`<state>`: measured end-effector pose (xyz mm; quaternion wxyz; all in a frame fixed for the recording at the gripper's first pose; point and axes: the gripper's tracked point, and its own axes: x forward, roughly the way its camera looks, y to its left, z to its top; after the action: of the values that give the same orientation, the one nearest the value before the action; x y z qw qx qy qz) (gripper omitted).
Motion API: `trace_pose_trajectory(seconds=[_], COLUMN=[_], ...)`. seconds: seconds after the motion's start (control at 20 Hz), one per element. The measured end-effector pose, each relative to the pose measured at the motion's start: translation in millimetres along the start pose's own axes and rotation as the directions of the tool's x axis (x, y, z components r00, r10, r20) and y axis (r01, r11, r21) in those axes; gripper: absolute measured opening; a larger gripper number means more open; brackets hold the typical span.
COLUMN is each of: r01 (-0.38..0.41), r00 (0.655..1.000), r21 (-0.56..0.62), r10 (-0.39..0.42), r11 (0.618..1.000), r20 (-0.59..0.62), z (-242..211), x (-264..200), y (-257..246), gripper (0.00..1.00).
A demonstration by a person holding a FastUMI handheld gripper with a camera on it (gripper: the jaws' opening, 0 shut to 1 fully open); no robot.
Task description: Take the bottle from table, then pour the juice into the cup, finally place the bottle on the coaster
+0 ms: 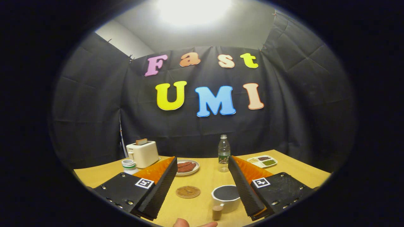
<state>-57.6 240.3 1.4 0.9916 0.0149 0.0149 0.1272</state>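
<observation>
Nearest to us, a fingertip [181, 223] pokes in at the table's near edge. Just beyond it we see the gripper [202, 162] with its two fingers spread wide apart, holding nothing; the gap between them is open down to the wooden table [202, 206].

Between the fingers, close in, stands a white cup [226, 198] with a dark inside, its handle turned toward us and its far side tucked against the right finger's inner face as we see it. Beside the cup, nearer the left finger, a round brown coaster [188, 191] lies flat on the table with nothing on it.

Farther on, just past the left finger's tip, we see a plate [187, 167] with dark reddish pieces of food. The bottle [223, 153] stands upright near the right finger's tip and a little beyond it, clear, capped, with a green label; it is well apart from the cup and the coaster.

Behind the left finger sit a small white jar [129, 166] and a cream toaster [142, 153] with a slice of bread sticking up. Behind the right finger lies a white tray [262, 161] with divided portions of food. Black cloth [94, 110] closes the booth at the back.
</observation>
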Motion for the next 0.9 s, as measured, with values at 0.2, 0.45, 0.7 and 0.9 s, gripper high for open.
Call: trace_pose_trajectory(seconds=[0.2,0.45,0.7,0.9], r01=[-0.106,-0.202,-0.207,-0.188], r00=[0.994,0.975,0.965,0.96], r21=[-0.009,-0.035,-0.008,0.014], r10=[0.106,0.197,0.203,0.187], r11=[0.994,0.979,0.978,0.982], r20=[-0.019,-0.103,-0.166,-0.209], z=[-20.6,-60.6,-97.9,-121.9], x=[5.8,17.5,43.3,62.2], y=[70.4,134.1,158.1,162.8], gripper=[0.97,0.98,0.98,0.98])
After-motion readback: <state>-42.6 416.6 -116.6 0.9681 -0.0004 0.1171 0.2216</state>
